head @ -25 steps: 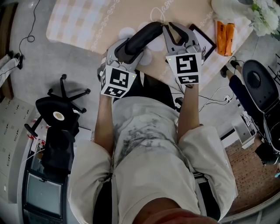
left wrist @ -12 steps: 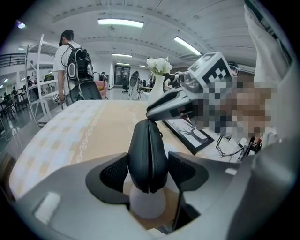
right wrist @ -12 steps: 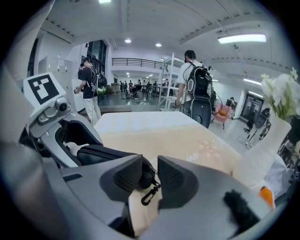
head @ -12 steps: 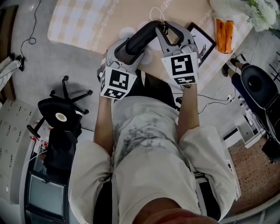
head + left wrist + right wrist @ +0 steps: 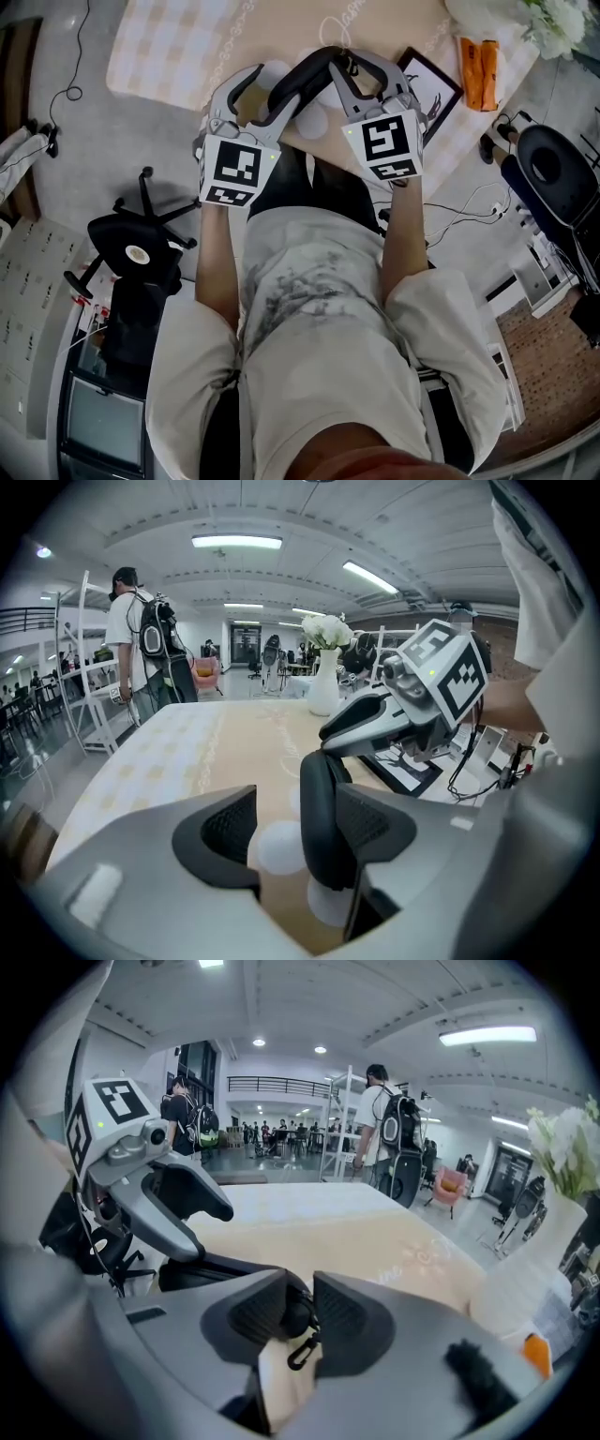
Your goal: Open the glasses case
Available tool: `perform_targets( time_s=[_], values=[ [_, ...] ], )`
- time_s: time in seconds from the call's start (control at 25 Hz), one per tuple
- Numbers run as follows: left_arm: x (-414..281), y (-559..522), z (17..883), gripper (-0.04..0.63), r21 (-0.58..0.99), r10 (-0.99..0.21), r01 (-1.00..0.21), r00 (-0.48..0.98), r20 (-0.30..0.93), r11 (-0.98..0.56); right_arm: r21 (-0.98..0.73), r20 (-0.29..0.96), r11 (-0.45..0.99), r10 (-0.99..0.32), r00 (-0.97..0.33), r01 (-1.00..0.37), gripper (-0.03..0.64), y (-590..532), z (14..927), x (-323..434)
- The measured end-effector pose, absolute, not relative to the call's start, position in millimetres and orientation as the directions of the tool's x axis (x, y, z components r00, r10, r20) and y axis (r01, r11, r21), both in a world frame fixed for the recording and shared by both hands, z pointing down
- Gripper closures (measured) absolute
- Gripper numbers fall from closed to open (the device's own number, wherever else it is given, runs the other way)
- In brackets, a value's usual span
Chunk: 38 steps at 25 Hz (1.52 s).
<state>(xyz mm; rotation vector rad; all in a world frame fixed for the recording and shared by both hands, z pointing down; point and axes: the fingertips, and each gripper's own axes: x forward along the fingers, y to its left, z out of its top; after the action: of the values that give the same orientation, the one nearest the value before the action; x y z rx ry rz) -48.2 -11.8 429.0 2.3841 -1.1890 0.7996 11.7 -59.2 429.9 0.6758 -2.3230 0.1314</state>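
The dark glasses case slants up off the beige tablecloth between my two grippers. My left gripper stands open: in the left gripper view the case leans against the right-hand pad, and a wide gap separates it from the other pad. My right gripper has the case's far end between its pads. Its jaws are closing and both pads touch the case. A small black clip hangs below that end.
A black-framed picture and an orange packet lie at the table's right, near a white vase of flowers. White round discs lie on the cloth under the case. An office chair stands on the floor at left.
My left gripper has risen and shifted left, and its jaws have come apart off the case. The right gripper stays at the case's far end.
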Motion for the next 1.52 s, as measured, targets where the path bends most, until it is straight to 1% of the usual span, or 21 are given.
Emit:
perform_targets(
  time_s=[0.24, 0.48, 0.64, 0.84, 1.04, 1.12, 1.16, 1.2, 1.24, 1.4, 1.52],
  values=[
    [-47.9, -13.6, 438.5, 0.314, 0.066, -0.571, -0.79, 0.495, 0.655, -0.609, 0.115, 0.666, 0.863, -0.435, -0.606, -0.492, 0.518, -60.5, 429.3, 11.6],
    [-42.7, -16.3, 446.9, 0.325, 0.078, -0.51, -0.751, 0.517, 0.687, -0.656, 0.109, 0.66, 0.855, -0.444, -0.606, -0.507, 0.52, -58.5, 429.0, 10.3],
    [-37.3, -17.3, 451.3, 0.36, 0.051, -0.513, -0.744, 0.507, 0.693, -0.666, 0.158, 0.669, 0.854, -0.462, -0.582, -0.496, 0.518, -59.0, 424.4, 10.3],
    [-29.6, -16.2, 455.7, 0.359, 0.061, -0.51, -0.746, 0.51, 0.693, -0.663, 0.159, 0.652, 0.855, -0.466, -0.597, -0.493, 0.505, -56.0, 415.5, 5.1],
    [-27.9, -17.5, 458.9, 0.365, 0.061, -0.505, -0.748, 0.503, 0.701, -0.661, 0.164, 0.661, 0.854, -0.466, -0.588, -0.493, 0.503, -50.9, 422.1, 0.8],
    [-28.3, -19.3, 460.1, 0.391, 0.045, -0.512, -0.752, 0.49, 0.706, -0.657, 0.177, 0.667, 0.853, -0.471, -0.577, -0.491, 0.503, -51.8, 422.7, 1.0],
    [-29.7, -20.8, 460.7, 0.43, 0.026, -0.524, -0.76, 0.472, 0.709, -0.649, 0.188, 0.673, 0.853, -0.473, -0.569, -0.487, 0.503, -52.3, 423.0, 1.7],
    [-31.8, -22.6, 461.4, 0.497, 0.004, -0.539, -0.77, 0.45, 0.712, -0.638, 0.197, 0.681, 0.853, -0.474, -0.559, -0.482, 0.505, -52.7, 423.8, 3.1],
    [-33.9, -24.0, 462.3, 0.514, -0.012, -0.55, -0.778, 0.433, 0.714, -0.629, 0.203, 0.689, 0.854, -0.472, -0.55, -0.478, 0.505, -52.7, 424.9, 5.1],
    [-35.5, -25.8, 463.1, 0.514, 0.001, -0.538, -0.775, 0.44, 0.719, -0.632, 0.188, 0.697, 0.851, -0.467, -0.545, -0.49, 0.505, -53.5, 425.8, 9.8],
    [-34.6, -25.0, 462.6, 0.517, -0.004, -0.532, -0.767, 0.441, 0.723, -0.641, 0.182, 0.673, 0.839, -0.486, -0.557, -0.512, 0.503, -57.6, 419.4, 3.9]
  ],
)
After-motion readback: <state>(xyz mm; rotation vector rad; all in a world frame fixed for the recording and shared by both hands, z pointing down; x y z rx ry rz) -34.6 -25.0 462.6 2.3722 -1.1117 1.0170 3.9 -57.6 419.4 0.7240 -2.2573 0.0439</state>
